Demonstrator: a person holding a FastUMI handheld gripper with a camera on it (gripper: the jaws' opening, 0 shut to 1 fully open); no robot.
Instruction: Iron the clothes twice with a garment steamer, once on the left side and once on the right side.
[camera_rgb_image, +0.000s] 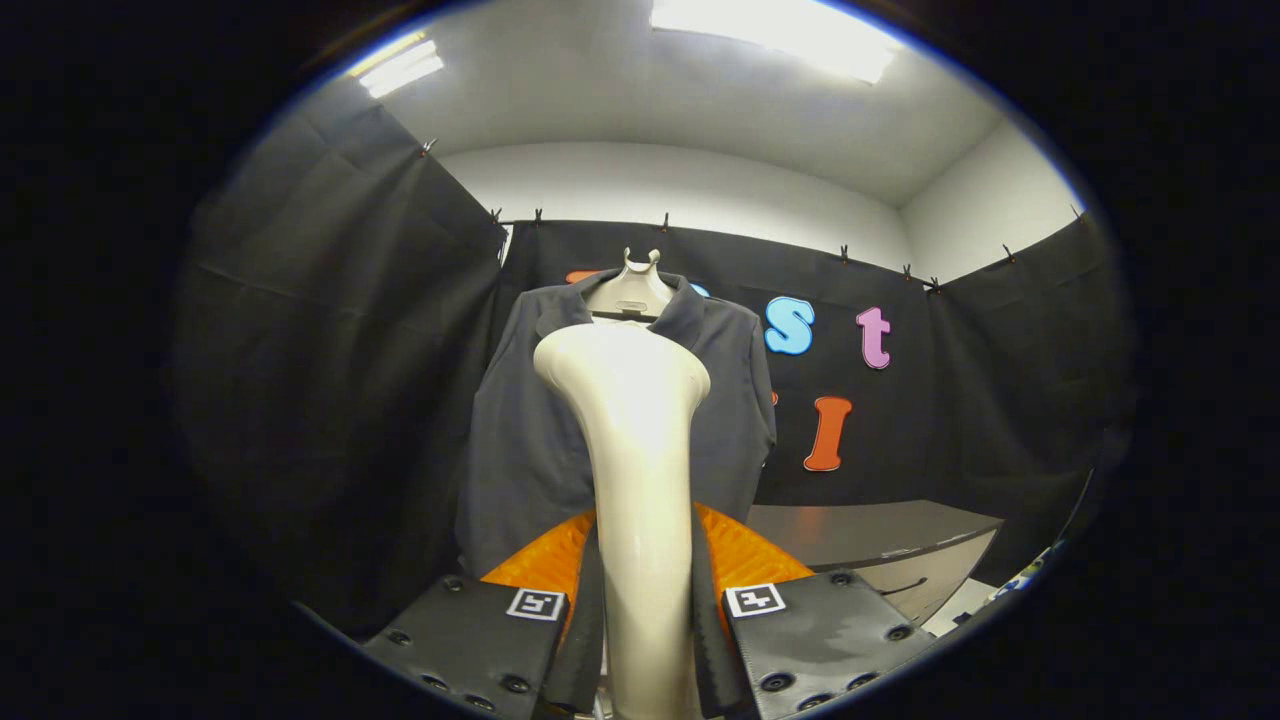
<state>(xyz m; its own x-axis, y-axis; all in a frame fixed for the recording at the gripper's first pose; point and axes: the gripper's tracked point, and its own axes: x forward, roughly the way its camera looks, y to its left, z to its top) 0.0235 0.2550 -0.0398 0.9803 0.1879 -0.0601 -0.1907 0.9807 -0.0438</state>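
Note:
A cream garment steamer (637, 470) stands upright between my fingers, its handle pressed from both sides, its head rising ahead of them. My gripper (643, 610) is shut on that handle. Beyond the steamer head hangs a dark grey collared garment (520, 440) on a pale mannequin bust (630, 290) against the booth's black cloth wall. The steamer covers the middle of the garment; its left and right panels show on either side. The head looks a little short of the fabric, though I cannot tell whether it touches.
A grey table (880, 540) with a drawer front stands to the right of the garment, low and beyond my right finger. Black cloth walls close in on the left, back and right. Ceiling lights shine overhead.

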